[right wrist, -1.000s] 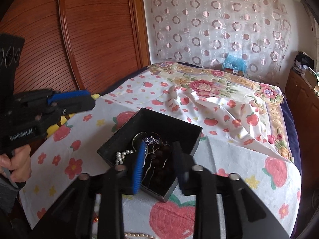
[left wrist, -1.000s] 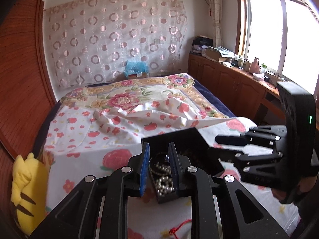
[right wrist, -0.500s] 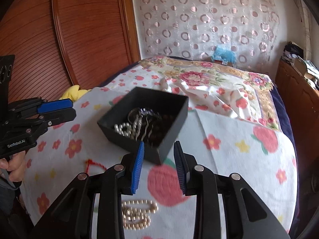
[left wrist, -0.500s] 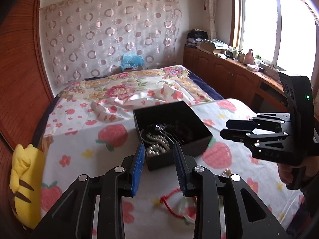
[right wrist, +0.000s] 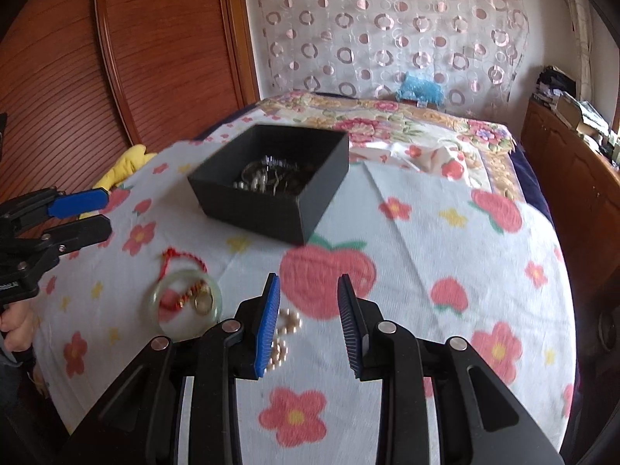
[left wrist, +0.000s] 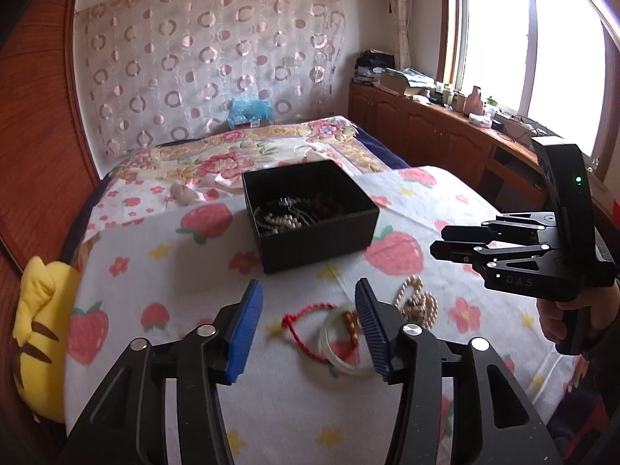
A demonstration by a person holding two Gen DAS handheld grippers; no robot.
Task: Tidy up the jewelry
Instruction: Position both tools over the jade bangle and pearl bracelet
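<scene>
A black open box (left wrist: 310,213) (right wrist: 271,182) with pearls and chains inside stands on the strawberry-print sheet. Nearer me lie a red cord bracelet (left wrist: 306,317) (right wrist: 182,259), a pale jade bangle (left wrist: 341,348) (right wrist: 186,302) and a gold pearl necklace (left wrist: 418,302) (right wrist: 283,337). My left gripper (left wrist: 308,325) is open and empty above the cord and bangle. My right gripper (right wrist: 308,321) is open and empty, beside the necklace, and also shows in the left wrist view (left wrist: 441,240).
A yellow plush toy (left wrist: 42,329) lies at the bed's left edge by the wooden wall (right wrist: 77,58). Wooden cabinets (left wrist: 445,135) with clutter run under the window on the right. A blue item (left wrist: 248,110) sits at the bed's far end.
Both grippers have pulled back from over the box and opened wider. The loose cord, bangle and necklace on the sheet have come into view in front of them.
</scene>
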